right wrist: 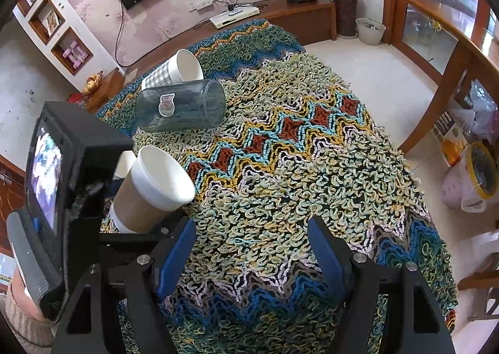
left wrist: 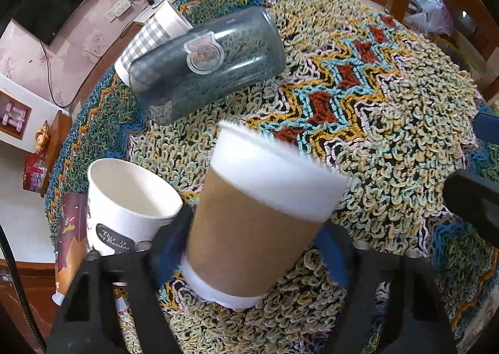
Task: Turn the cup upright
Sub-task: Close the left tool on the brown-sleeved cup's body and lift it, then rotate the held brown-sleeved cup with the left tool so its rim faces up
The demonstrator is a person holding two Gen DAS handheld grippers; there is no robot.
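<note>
Sleeved cup (left wrist: 259,223): between our left tool (left wrist: 249,248) fingers, clenched on the brown sleeve, tilted, mouth up and away from the tool, base low near the shaggy cloth (left wrist: 389,135). Motion blur on the rim.
Left tool: grasping the sleeved cup, blue pads on both sides.
Right tool (right wrist: 251,248): released, jaws wide, nothing between them, cloth below.
Risk: we judge the paper wall may crush or slip if we squeeze the sleeve unevenly; shaggy loops could tip the base on set-down.
Neighbours: white printed cup (left wrist: 124,207) upright just left of the left tool; clear tumbler (left wrist: 205,64) on its side ahead; checked cup (left wrist: 149,39) beyond it, touching.
Open room: bench wide free ahead-right of both tools; bench edge near on the left.
</note>
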